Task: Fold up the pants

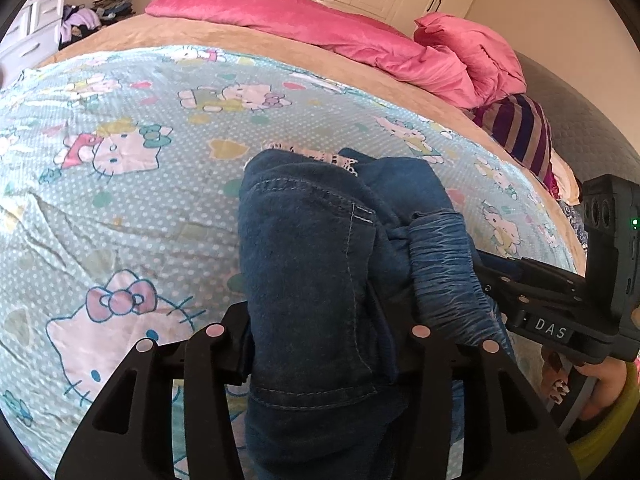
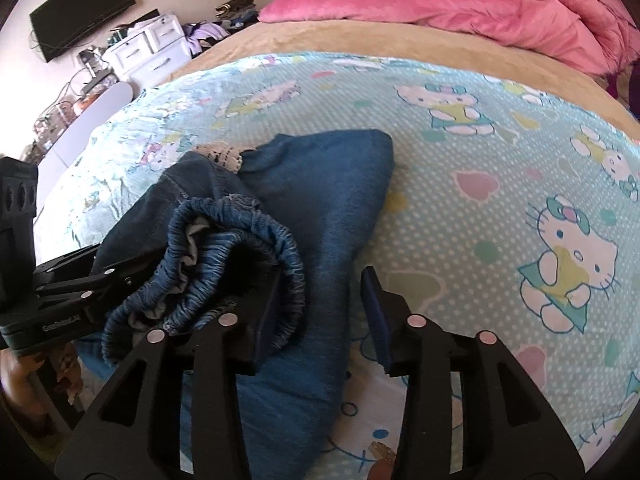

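On the far left of the room a white dresser [image 2: 148, 48] stands under a wall-mounted television [image 2: 82, 28], well away from the work; nearer, the cartoon-cat bedsheet [image 1: 120, 200] covers the bed, and on it, roughly in the middle, lie the pants [image 1: 316, 264], dark blue denim already doubled over into a thick bundle with the elastic waistband [image 2: 236, 256] bunched on top at the near end; the left gripper [image 1: 320, 340] comes in from the near edge with the denim running up between its two fingers, which are parted somewhat, though the cloth hides the pads and I cannot tell whether they pinch it or merely straddle it; to its right the right gripper [image 2: 320, 312] has its jaws spread, one finger [image 2: 264, 320] tucked against or under the waistband and the other finger [image 2: 376, 316] standing free over bare sheet, so it grips nothing firmly; a hand [image 1: 600, 392] shows at the right edge of the left view, on the handle of that tool; further right and behind, a pink blanket [image 1: 320, 28] and a striped cloth [image 1: 524, 136] are heaped near the head of the bed; to my eye a fold has been laid down and the bundle is being let go, so the job looks well along; the next move likely calls for drawing both tools clear without dragging the waistband, then pressing the bundle flat or taking one more fold if it is to be smaller.
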`<state>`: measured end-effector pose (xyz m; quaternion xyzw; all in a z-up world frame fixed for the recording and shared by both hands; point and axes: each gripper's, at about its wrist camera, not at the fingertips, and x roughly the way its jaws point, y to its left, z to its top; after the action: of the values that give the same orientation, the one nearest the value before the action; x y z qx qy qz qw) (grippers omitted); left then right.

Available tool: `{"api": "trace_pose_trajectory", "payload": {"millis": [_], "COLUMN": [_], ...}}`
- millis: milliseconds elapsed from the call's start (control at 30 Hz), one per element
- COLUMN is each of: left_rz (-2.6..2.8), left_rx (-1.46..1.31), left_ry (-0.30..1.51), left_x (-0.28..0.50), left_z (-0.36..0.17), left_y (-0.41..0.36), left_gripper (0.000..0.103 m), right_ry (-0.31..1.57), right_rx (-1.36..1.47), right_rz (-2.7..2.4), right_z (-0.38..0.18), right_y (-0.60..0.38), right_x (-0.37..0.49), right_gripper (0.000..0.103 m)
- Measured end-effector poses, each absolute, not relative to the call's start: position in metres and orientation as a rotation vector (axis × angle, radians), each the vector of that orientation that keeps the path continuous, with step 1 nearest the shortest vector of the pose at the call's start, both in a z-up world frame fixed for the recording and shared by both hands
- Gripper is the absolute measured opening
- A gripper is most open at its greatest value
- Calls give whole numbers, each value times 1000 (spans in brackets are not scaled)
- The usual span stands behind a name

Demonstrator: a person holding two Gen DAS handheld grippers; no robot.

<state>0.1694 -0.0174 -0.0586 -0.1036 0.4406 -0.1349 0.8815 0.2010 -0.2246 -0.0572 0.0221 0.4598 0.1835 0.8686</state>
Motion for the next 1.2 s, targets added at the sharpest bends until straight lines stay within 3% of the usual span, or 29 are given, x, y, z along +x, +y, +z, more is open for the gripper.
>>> {"api": "trace_pose_trajectory", "payload": {"millis": [433, 733, 833, 1200], "left_rz": [-280, -278, -280, -274], "left_rx": [-226, -241, -245, -249], "left_ry": [916, 915, 914, 887], "left_x": [167, 161, 158, 148], "left_z": [-60, -57, -55, -43], "left_y": [-16, -15, -14, -12], "left_gripper": [47, 47, 56, 65], "right_ry": [967, 955, 941, 899], "right_rx": [64, 73, 75, 120], "right_rz": [381, 393, 388, 371], "right_z": [-56, -49, -45, -30], "right_y": [-228, -229, -230, -243], "right_x": [199, 193, 190, 182], "right_gripper": [39, 47, 53, 78]}}
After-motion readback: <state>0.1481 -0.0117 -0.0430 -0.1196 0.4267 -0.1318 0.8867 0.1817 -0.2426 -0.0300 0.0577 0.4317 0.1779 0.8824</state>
